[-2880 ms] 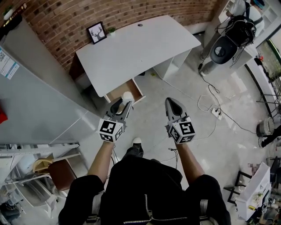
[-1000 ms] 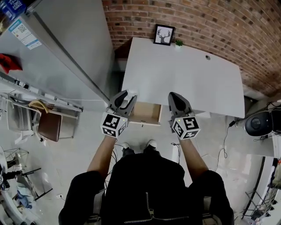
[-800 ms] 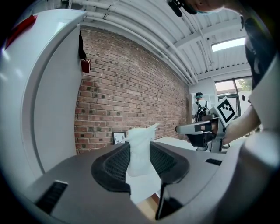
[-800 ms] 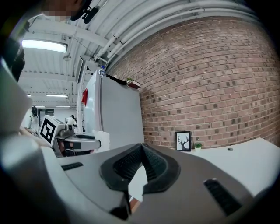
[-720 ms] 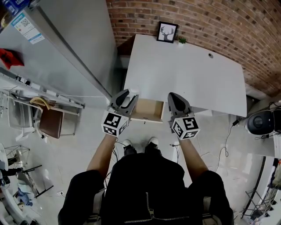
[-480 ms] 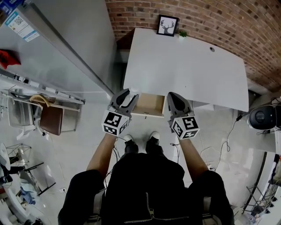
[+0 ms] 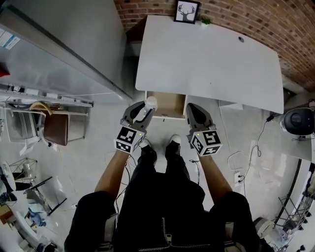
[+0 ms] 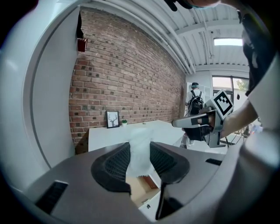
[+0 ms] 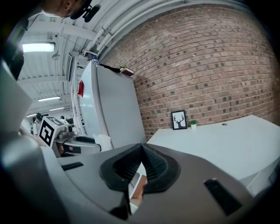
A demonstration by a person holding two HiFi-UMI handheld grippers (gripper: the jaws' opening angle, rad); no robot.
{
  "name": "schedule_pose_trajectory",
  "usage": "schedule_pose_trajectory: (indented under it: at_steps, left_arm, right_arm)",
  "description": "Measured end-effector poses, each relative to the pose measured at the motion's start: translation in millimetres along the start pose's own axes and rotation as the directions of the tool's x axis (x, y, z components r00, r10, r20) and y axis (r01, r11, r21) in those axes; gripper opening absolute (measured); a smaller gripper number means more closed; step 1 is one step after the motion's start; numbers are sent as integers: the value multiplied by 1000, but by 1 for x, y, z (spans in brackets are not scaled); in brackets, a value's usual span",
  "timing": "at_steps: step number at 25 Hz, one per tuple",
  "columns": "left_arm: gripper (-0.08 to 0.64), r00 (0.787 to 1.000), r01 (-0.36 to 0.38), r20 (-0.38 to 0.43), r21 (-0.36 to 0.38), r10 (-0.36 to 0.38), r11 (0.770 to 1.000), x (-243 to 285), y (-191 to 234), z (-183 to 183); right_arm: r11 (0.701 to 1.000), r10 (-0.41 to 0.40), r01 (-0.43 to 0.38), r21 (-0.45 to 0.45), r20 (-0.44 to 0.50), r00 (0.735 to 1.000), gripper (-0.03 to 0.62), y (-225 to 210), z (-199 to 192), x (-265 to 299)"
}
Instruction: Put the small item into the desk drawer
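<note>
blurred: we cannot name the pale small item (image 8: 140, 135) clamped in the left gripper (image 8: 139, 153) | hidden: desk (image 7: 211, 54) top covers the back of the drawer (image 7: 170, 104) from us | cut off: framed picture (image 7: 187, 10) at top edge

Head view steeply down; gripper views forward; all share desk (image 7: 206, 59), brick wall (image 7: 275, 22).

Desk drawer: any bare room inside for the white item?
Yes: the open drawer shows bare wood between its walls. The desktop is also bare, bar the picture frame and small plant crowded at its far edge.
</note>
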State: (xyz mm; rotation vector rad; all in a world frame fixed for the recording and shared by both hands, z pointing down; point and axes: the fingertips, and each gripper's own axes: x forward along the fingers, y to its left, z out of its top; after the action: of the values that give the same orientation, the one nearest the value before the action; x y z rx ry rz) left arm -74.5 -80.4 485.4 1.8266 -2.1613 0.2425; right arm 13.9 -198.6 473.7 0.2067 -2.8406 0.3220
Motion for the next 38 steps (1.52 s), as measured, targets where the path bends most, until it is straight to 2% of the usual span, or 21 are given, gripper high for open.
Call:
schedule_pose_trajectory:
  at_steps: [5,10,20,31,38]
  left_arm:
    - [149,998,36,-44,24,-35,999,11,-6,-17]
    - [149,991,80,-106,34,-76,996,23,-11,-51]
    - [149,975,158,-170,78,-143,984,53,-16,-92]
    - [149,939,215,-297,109,-174,971,93,-11,-158]
    - [149,901,264,-386,132,-196,955,114,-17,-200]
  right_arm:
    - [1000,-23,23,12,-18,1000,8,-2,-16,-5]
    - [997,-59,62,45,-61,996,8,-8,-47,-13]
    - [995,-61,71,65,-142,988,8,-5,-99,-14]
    - [991,-60,79,108,-172,983,8,-13,-133,-6]
    - [984,-71,99,150,-182,981,8,-21,-157,-2]
